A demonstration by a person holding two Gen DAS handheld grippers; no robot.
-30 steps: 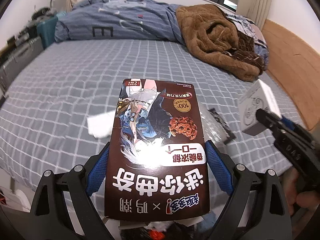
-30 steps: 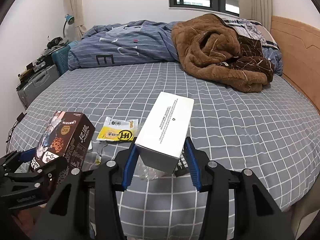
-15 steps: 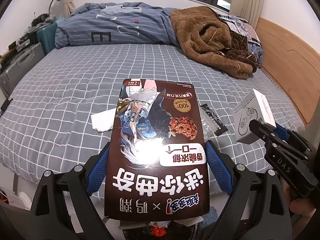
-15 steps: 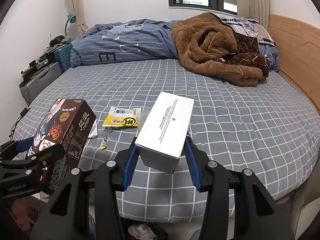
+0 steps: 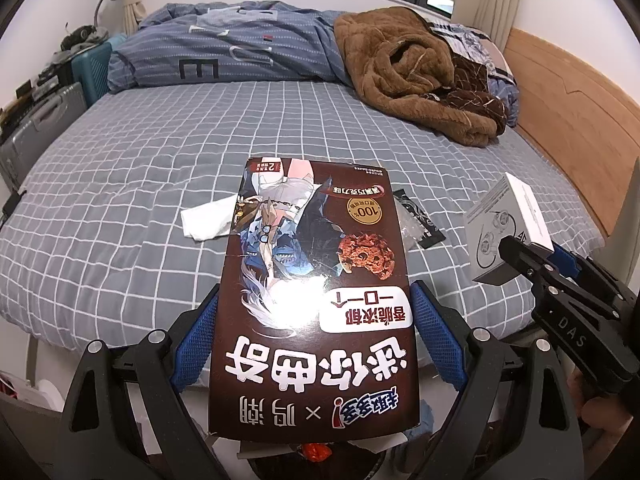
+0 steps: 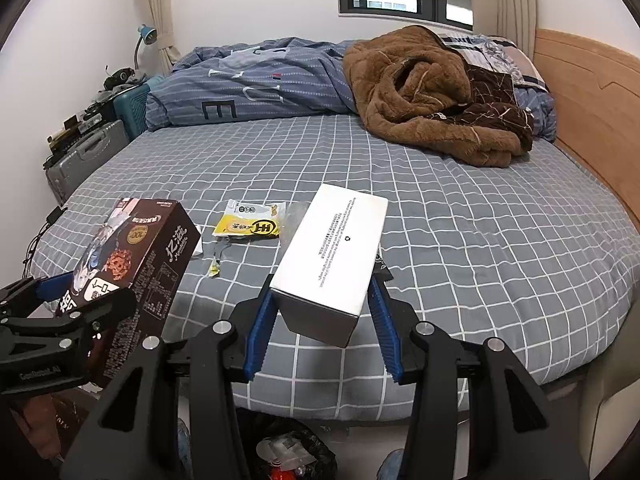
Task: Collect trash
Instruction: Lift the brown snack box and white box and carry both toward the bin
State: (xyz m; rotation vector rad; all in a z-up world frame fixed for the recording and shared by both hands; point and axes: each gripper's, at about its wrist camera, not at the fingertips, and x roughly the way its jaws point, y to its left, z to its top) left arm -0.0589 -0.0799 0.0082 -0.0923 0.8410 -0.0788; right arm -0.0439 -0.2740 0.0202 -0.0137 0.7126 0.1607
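My left gripper (image 5: 314,316) is shut on a brown cookie box (image 5: 316,280) and holds it off the near edge of the bed; the box also shows in the right wrist view (image 6: 136,268). My right gripper (image 6: 320,312) is shut on a white box (image 6: 334,252), seen at the right in the left wrist view (image 5: 506,224). On the bed lie a yellow wrapper (image 6: 250,224), a white tissue (image 5: 208,222), a black wrapper (image 5: 418,218) and a clear plastic scrap (image 5: 412,230). A trash bag (image 6: 288,452) with rubbish sits on the floor below my grippers.
The bed (image 6: 460,216) has a grey checked sheet. A brown blanket (image 6: 424,92) and a blue duvet (image 6: 256,80) lie at its far end. A wooden headboard (image 6: 592,96) is on the right. Suitcases (image 6: 86,156) stand at the left.
Both grippers have drawn back from the bed with their boxes, past its near edge. The trash bag on the floor has come into view below.
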